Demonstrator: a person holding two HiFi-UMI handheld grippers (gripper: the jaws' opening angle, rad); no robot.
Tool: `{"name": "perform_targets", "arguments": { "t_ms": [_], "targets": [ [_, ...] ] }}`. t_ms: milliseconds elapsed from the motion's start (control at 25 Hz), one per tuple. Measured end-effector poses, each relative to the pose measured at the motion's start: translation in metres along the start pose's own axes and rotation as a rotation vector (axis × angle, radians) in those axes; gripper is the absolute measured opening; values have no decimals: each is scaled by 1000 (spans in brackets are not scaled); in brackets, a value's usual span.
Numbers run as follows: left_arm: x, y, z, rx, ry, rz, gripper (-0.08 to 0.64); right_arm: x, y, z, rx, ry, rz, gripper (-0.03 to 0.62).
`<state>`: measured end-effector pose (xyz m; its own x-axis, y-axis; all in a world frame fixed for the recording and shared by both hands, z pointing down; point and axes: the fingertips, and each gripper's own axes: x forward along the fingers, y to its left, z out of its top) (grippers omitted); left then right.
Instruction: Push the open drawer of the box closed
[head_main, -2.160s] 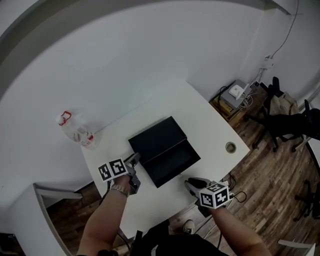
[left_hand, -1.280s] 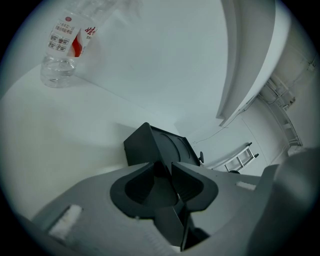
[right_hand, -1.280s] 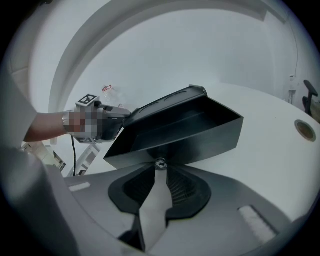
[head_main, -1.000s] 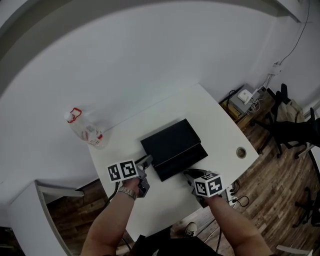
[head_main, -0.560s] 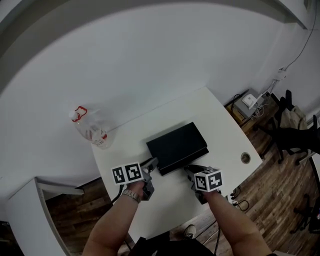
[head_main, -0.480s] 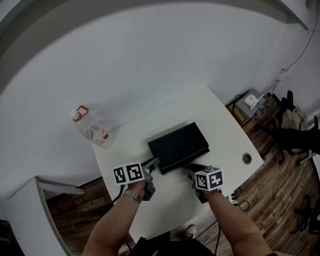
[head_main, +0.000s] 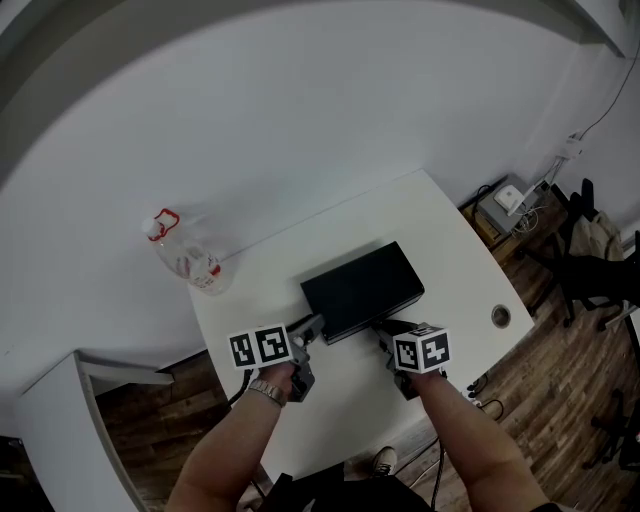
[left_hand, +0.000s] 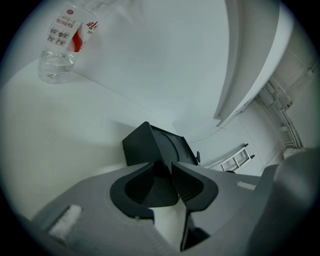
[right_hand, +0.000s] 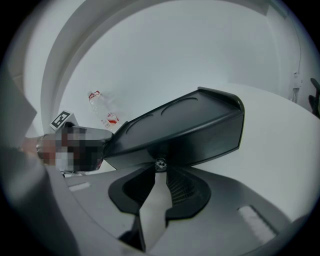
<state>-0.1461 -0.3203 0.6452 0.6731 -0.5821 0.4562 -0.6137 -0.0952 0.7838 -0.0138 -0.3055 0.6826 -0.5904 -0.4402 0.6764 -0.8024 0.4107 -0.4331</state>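
Observation:
The black box lies on the white table with its drawer flush in its front. My left gripper sits at the box's near left corner. In the left gripper view the box fills the space just past my left gripper, whose tips stand a narrow gap apart with nothing between them. My right gripper is against the front face on the right. In the right gripper view my right gripper has its tips together right under a small metal knob on the box.
A clear plastic bottle with a red cap stands at the table's far left corner, also seen as the bottle. A round cable hole is in the table's right end. Office chairs and a power strip stand on the wooden floor at the right.
The drawer, open at first, has slid into the box. Both grippers have moved forward with it and now rest at the box's front.

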Motion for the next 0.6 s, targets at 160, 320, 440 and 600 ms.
{"name": "perform_targets", "arguments": {
  "t_ms": [160, 320, 440, 600],
  "targets": [
    [1, 1, 0, 1, 3, 1, 120, 1, -1, 0, 4, -4, 6, 72],
    [0, 1, 0, 10, 8, 6, 121, 2, 0, 0, 11, -9, 8, 74],
    [0, 1, 1, 3, -5, -7, 123, 1, 0, -1, 36, -8, 17, 88],
    [-15, 1, 12, -20, -88, -57, 120, -14, -4, -13, 59, -14, 15, 120]
  ]
}}
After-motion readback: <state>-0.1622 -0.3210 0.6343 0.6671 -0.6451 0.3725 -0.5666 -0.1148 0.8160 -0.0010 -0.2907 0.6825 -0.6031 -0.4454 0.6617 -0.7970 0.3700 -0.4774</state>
